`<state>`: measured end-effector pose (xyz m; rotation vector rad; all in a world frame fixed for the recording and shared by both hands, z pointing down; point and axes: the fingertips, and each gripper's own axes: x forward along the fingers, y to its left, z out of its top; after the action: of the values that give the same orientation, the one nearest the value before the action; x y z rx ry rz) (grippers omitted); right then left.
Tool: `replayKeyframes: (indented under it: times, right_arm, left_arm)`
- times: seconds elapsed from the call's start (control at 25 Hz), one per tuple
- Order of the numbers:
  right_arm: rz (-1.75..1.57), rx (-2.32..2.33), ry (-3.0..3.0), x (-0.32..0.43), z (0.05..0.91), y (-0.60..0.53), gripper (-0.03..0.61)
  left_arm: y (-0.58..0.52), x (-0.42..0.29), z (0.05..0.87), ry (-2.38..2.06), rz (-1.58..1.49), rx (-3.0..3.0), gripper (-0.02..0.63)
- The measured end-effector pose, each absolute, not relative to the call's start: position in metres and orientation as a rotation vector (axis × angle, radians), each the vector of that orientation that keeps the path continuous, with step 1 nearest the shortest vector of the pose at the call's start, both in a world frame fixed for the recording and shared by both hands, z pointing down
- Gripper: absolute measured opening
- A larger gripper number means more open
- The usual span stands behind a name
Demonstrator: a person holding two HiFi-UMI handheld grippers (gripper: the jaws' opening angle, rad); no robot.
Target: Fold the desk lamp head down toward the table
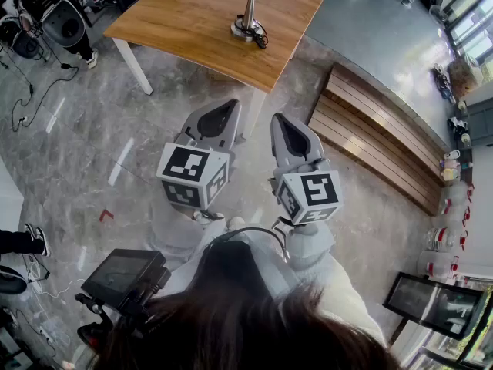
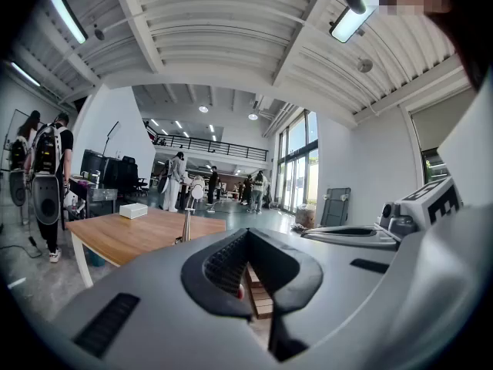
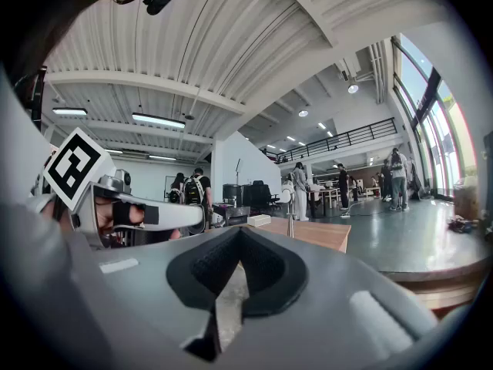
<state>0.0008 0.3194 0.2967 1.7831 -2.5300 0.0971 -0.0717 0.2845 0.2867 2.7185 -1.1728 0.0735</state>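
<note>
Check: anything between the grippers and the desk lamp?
Nothing visible. The left gripper and right gripper, both shut and empty, are side by side over open floor, short of the wooden table. The desk lamp stands on it, past the near edge.

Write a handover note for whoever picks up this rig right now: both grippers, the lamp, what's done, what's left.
Left gripper: shut, empty, held in the air short of the table.
Right gripper: shut, empty, alongside the left one.
Desk lamp: stands on the wooden table ahead, stem upright, head up; neither gripper touches it.
Done: nothing on the lamp yet.
Left: step up to the table, open a gripper, take the lamp head and fold it down toward the tabletop, probably steadying the base with the other gripper.
</note>
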Motion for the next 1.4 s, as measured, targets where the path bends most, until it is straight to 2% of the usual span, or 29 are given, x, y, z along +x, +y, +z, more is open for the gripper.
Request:
replayKeyframes:
  times: [1.0,1.4]
  right_arm:
    - [0.142,1.795,-2.506,0.032,0.312,0.287,0.002]
    - [0.240,1.836,-2.466,0.070,0.348,0.178,0.002]
  left_arm:
    - [0.253,-0.054,0.303,-1.179,0.129,2.677,0.000]
    - [0.136,-0.037,0.319,-1.156,0.125,2.688,0.000]
